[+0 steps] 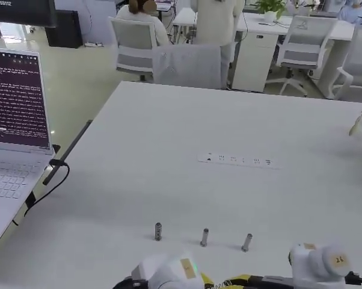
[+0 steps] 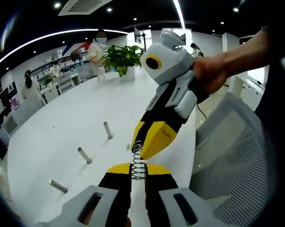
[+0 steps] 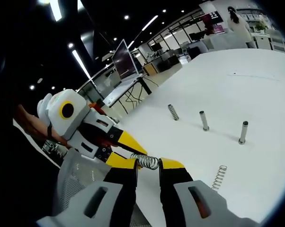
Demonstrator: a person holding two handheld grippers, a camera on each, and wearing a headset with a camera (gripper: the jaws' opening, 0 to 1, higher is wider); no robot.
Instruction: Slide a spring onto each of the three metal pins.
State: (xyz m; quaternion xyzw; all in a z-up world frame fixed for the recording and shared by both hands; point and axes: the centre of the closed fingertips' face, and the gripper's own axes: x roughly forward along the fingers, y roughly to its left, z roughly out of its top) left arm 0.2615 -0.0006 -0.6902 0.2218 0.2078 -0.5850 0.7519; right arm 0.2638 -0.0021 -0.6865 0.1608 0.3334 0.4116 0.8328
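Wht table (image 1: 229, 120), silver pins (image 1: 204, 237) & spring (image 2: 138, 163), yellow/blk fingers (image 2: 118, 176).

The counter (image 1: 169, 138) was smooth, matt white. The three pins (image 1: 158, 231) (image 1: 204, 236) (image 1: 247, 242) were dull grey metal, the spring (image 2: 137, 161) bright coiled wire. Both the left gripper (image 2: 138, 169) and right gripper (image 3: 148, 165) had glossy yellow-and-black plastic jaws and white plastic housings. The chair (image 2: 232, 156) back was grey mesh cloth. The laptop (image 1: 12, 174) had a matt silver shell.

Bright, even light from ceiling strips (image 2: 179, 13); soft shadows, fisheye edges bent.
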